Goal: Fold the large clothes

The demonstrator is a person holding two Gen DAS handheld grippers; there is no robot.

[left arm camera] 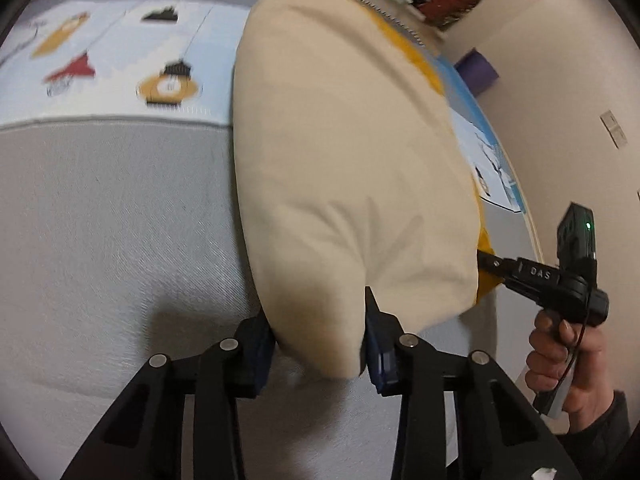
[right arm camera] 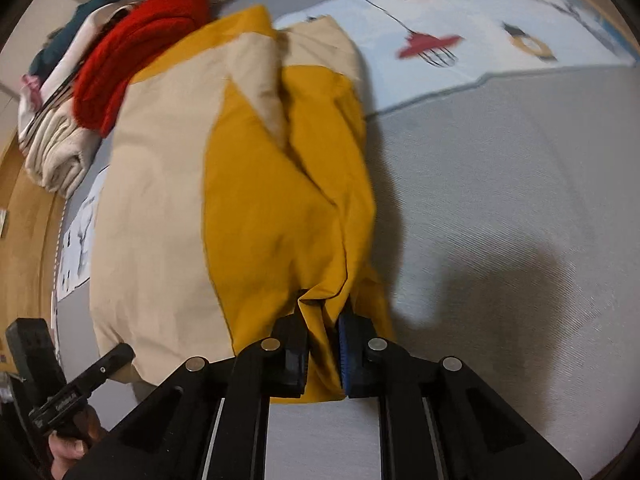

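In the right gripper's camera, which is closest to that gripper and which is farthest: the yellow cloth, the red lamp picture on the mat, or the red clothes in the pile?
Judged from the right wrist view:
1. Yellow cloth: pinched between the right gripper pads, at the bottom centre.
2. Red lamp picture: on the mat, up and to the right.
3. Red clothes: in the pile at the far upper left. It is only slightly farther than the lamp picture, so this ranking is close.

"DAS" on the right claw [left arm camera: 486, 260]

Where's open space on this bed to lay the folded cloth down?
The grey bedspread is bare between the yellow-and-cream cloth and the patterned panel. It is crowded on the cloth's other side, where the red garment and cream bundle are piled.
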